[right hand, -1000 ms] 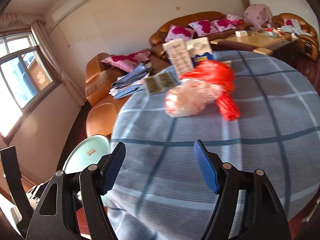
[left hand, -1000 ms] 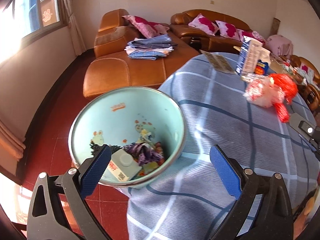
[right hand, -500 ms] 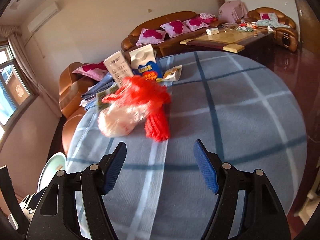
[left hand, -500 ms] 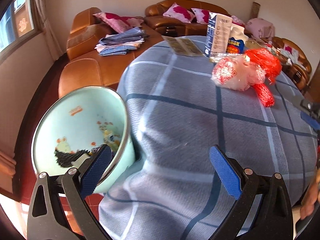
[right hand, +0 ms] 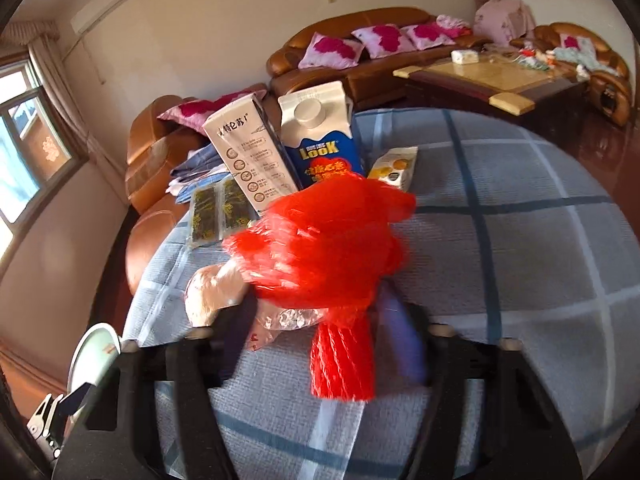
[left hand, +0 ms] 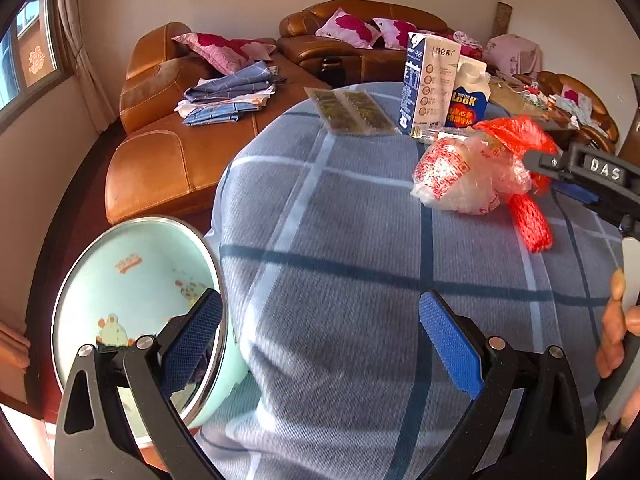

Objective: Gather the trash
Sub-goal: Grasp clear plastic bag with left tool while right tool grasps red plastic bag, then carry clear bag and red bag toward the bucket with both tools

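Note:
A red mesh bag (right hand: 328, 256) and a clear plastic bag with red print (left hand: 460, 178) lie on the round table with the blue checked cloth (left hand: 340, 240). My right gripper (right hand: 316, 332) is open, its jaws on either side of the red mesh bag; it also shows in the left wrist view (left hand: 580, 176). My left gripper (left hand: 320, 340) is open and empty over the table's near edge. A mint trash bin (left hand: 132, 292) stands on the floor at the left, its bottom hidden by my left finger.
Two milk cartons (right hand: 280, 148), flat green packets (left hand: 352, 110) and a small yellow packet (right hand: 394, 168) stand at the table's far side. Brown leather sofas (left hand: 168, 148) with cushions and folded cloth, and a coffee table (right hand: 488, 80), lie beyond.
My right gripper has moved forward to the red mesh bag, which now sits between its jaws. My left gripper has swung right from the bin toward the table.

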The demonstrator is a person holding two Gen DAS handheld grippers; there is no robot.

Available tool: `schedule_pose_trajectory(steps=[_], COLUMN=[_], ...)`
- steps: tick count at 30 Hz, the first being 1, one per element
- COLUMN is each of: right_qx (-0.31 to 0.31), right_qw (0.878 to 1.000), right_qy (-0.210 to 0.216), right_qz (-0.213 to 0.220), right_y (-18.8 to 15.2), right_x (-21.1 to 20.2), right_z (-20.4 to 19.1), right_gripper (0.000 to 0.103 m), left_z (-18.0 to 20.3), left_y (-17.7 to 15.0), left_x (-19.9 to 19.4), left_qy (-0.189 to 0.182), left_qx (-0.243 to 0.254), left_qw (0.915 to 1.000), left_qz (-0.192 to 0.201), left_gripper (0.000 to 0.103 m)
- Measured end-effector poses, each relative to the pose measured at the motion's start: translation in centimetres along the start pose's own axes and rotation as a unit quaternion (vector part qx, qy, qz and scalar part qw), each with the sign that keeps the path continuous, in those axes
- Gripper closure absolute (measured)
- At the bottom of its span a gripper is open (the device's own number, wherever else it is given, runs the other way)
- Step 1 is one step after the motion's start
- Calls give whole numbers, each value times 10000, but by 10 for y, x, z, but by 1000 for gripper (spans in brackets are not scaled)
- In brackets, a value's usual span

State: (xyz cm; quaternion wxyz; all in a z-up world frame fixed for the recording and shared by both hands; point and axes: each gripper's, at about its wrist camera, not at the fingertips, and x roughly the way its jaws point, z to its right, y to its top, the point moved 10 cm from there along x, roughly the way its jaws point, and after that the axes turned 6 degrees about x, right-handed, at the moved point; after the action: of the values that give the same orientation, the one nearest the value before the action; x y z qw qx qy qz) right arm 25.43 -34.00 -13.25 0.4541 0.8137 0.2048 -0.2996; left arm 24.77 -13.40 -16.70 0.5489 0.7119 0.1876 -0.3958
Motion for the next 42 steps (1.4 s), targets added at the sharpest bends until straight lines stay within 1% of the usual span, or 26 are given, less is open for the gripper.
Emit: schedule_pose_trajectory(steps=[1, 2, 5, 9, 11, 14, 16, 18, 20, 21, 22, 23, 24, 25, 26, 29, 33, 37, 39, 42], right_qx=[1, 13, 159, 471, 536, 485, 473, 579, 674, 709, 740, 749, 751, 751, 755, 799, 791, 692, 612, 520], right_qw=[10000, 10000, 9992, 9961, 9948, 9933, 9928, 9926, 9925, 9925, 9927, 9929, 9932, 9934, 9935, 9935, 9927, 9914, 9912, 9919], right_qy=[39, 63, 288, 386, 257, -291, -496, -602, -652, -654, -641, -632, -623, -617, -610, -559, -541, -542, -549, -517], right_qz=[-29, -17, 225, 638, 822, 1007, 984, 879, 781, 745, 698, 673, 636, 611, 598, 586, 728, 964, 1036, 1038], right_y=[0, 2, 8, 19, 22, 23, 18, 12, 3, 0, -4, -6, -9, -12, -14, -18, -22, -25, -28, -37], right_x=[0, -1, -20, -52, -65, -78, -80, -79, -77, -77, -75, -74, -72, -71, -70, -71, -80, -99, -106, -114], right_z=[1, 3, 10, 26, 39, 68, 84, 102, 114, 117, 120, 121, 121, 121, 121, 119, 111, 100, 93, 83], right_gripper=[82, 88, 90, 91, 91, 92, 92, 92, 92, 91, 91, 91, 91, 91, 91, 91, 92, 92, 92, 92], left_z=[2, 4, 11, 27, 36, 50, 59, 67, 75, 82, 86, 89, 96, 101, 105, 110, 102, 86, 77, 62], left_y=[3, 7, 18, 35, 42, 59, 72, 86, 96, 100, 101, 101, 99, 96, 91, 81, 75, 70, 66, 54], left_x=[1, 3, 5, 9, 11, 16, 23, 32, 40, 48, 53, 58, 63, 68, 70, 70, 53, 20, 4, -13], left_qy=[-9, -52, -199, -239, -260, -284, -308, -347, -464, -580, -646, -708, -790, -819, -839, -863, -997, -1007, -955, -764], left_qx=[4, -5, -20, 136, 217, 343, 410, 441, 420, 413, 410, 413, 444, 515, 604, 709, 506, 333, 288, 251], left_qw=[10000, 10000, 9998, 9995, 9993, 9985, 9979, 9973, 9968, 9964, 9962, 9960, 9955, 9951, 9945, 9936, 9935, 9933, 9934, 9946], left_qz=[4, 9, 44, 139, 187, 309, 399, 465, 493, 468, 414, 357, 274, 216, 164, 153, 210, 454, 571, 652], left_gripper=[6, 6, 6, 6, 6, 6, 6, 7, 7, 8, 12, 19, 23, 38, 50, 59, 61, 61, 61, 61])
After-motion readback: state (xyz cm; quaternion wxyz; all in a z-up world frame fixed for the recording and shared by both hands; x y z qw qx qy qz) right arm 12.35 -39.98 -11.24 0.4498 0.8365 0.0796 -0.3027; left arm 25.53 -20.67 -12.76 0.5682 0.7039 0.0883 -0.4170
